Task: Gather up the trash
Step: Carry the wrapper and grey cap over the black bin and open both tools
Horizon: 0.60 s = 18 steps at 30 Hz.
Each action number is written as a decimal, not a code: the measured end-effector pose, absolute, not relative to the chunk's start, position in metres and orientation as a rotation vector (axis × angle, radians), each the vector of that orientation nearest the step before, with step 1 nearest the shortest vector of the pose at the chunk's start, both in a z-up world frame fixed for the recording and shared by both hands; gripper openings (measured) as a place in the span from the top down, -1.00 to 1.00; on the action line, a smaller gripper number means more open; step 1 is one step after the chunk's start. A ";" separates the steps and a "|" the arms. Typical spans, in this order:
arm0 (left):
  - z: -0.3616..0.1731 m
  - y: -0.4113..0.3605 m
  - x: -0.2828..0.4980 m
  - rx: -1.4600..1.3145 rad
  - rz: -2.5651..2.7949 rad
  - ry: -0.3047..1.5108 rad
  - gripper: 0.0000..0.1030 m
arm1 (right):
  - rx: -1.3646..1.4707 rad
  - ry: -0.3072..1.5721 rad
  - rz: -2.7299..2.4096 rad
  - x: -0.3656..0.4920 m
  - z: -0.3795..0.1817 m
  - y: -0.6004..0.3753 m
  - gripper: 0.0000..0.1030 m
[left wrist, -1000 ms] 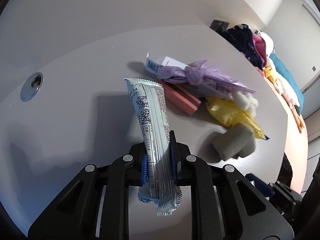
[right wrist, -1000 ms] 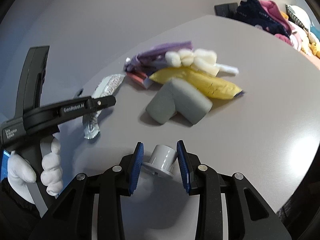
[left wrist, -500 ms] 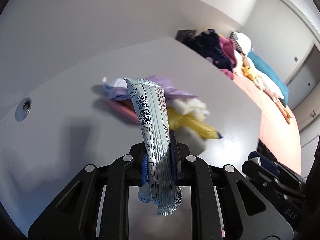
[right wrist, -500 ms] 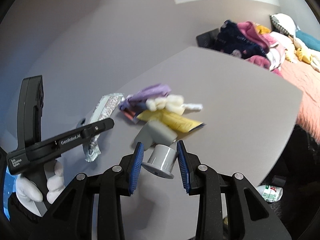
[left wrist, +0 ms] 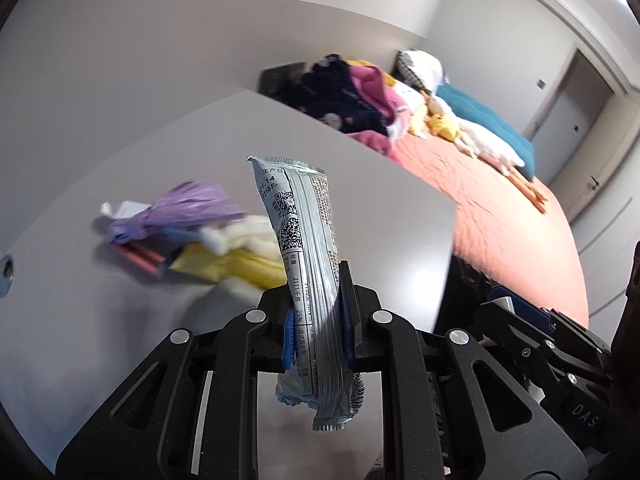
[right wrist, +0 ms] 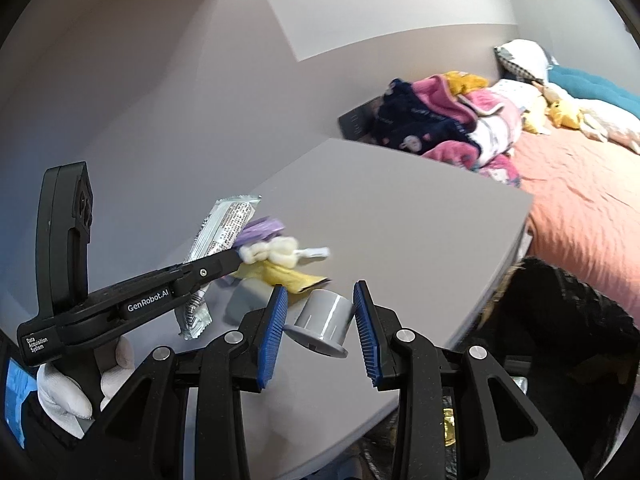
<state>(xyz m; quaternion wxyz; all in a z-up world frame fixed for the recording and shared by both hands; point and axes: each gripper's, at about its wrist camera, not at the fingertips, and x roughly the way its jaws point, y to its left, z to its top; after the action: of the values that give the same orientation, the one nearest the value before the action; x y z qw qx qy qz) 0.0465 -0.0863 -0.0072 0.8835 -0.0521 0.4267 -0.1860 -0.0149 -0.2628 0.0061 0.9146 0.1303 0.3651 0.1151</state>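
My left gripper (left wrist: pixel 318 330) is shut on a silver snack wrapper (left wrist: pixel 308 264), which stands up between the blue pads above the grey table (left wrist: pixel 100 320). My right gripper (right wrist: pixel 320 322) is shut on a small grey flanged plastic cap (right wrist: pixel 324 322), lifted clear of the table. In the right wrist view the left gripper (right wrist: pixel 236 258) with the wrapper (right wrist: pixel 222 236) sits at the left, held by a white-gloved hand (right wrist: pixel 60 392). A trash pile lies on the table: purple bag (left wrist: pixel 188 208), white cotton (left wrist: pixel 244 236), yellow wrapper (left wrist: pixel 228 266), pink strip (left wrist: pixel 138 256).
The table's right edge (right wrist: pixel 508 264) drops to a dark bag-like mass (right wrist: pixel 560 320) below. Beyond lies a bed with an orange cover (left wrist: pixel 500 216), piled clothes (left wrist: pixel 352 96) and pillows. A round metal grommet (left wrist: pixel 5 272) sits at the table's left.
Both grippers rose and drew back from the trash pile toward the table's right edge, each keeping its item. The pile looks smaller and farther away; the bed and dark mass came into view.
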 end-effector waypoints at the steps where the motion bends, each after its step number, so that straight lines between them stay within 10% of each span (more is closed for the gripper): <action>1: -0.006 -0.091 0.046 -0.103 -0.398 0.886 0.68 | 0.271 0.748 0.228 -0.016 0.007 -0.267 0.30; 18: 0.006 -0.190 0.031 -0.014 -0.613 0.862 0.68 | 0.324 0.669 0.050 -0.056 0.024 -0.351 0.30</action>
<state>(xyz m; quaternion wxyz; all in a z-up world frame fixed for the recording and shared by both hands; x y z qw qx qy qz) 0.0313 -0.1898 0.0064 0.8634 -0.0065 0.4111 -0.2926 -0.0560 -0.3513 0.0237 0.9313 0.1584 0.3269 0.0246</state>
